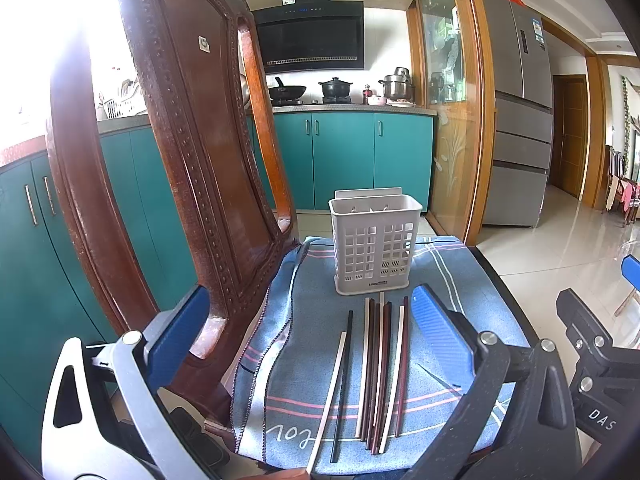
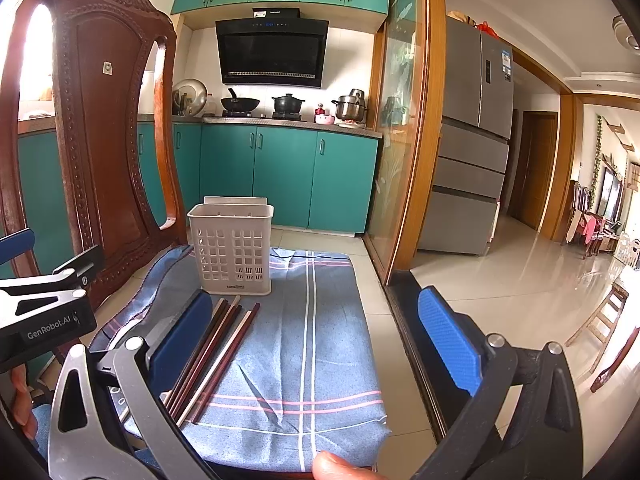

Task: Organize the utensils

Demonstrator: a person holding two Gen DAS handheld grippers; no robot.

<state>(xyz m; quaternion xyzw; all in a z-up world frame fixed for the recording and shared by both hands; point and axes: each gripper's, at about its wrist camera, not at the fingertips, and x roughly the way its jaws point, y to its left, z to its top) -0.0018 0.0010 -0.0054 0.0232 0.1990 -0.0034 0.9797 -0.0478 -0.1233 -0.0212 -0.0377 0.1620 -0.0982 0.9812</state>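
Slim wooden-looking chopsticks [image 1: 378,372] lie on the blue cloth [image 1: 440,360] just before the white caddy [image 1: 374,240]; likely light, stiff, slippery—pinch mid-length. Left gripper [image 1: 308,344] and right gripper [image 2: 316,344] both gape wide, empty.

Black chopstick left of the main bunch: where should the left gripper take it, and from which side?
Probably mid-shaft, from above, fingers straddling it crosswise. The black chopstick lies flat on the blue cloth, pointing toward the basket, so only a top-down pinch gets under it. A white chopstick lies close on its left, closest near the bottom, so grip higher up. The left gripper is open.
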